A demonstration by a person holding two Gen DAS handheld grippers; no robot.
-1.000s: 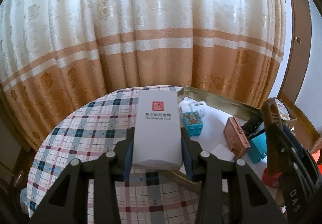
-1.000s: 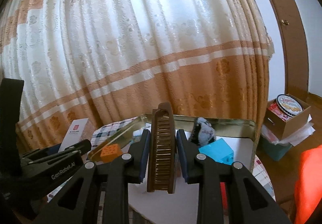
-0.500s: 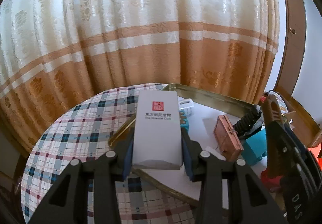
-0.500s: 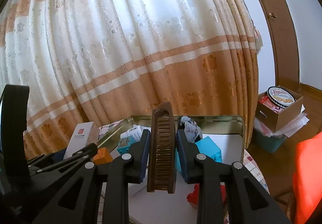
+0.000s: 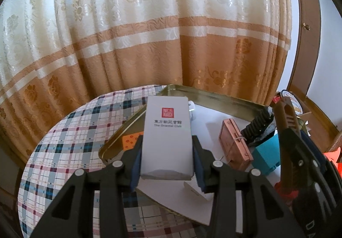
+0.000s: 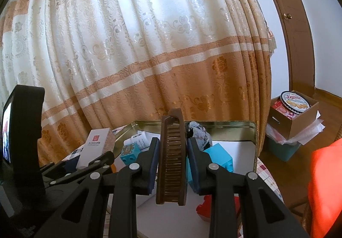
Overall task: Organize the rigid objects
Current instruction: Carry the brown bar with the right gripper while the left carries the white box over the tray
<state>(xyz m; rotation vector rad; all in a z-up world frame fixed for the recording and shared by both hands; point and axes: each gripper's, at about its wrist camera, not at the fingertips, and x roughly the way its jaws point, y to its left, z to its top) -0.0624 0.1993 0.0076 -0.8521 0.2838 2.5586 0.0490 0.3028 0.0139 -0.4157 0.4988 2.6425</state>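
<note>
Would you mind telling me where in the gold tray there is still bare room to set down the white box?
The tray's white liner is bare between the white box in the left tool and the copper case. The right side is crowded: copper case, black comb, teal block. The orange block fills the near-left corner.

We see a white box with a red seal, held upright over the near-left rim of the gold tray, and a brown comb held on edge above the tray's middle. In the tray lie a copper case at 3 o'clock of the box, a teal block, an orange block and a bear block.
</note>
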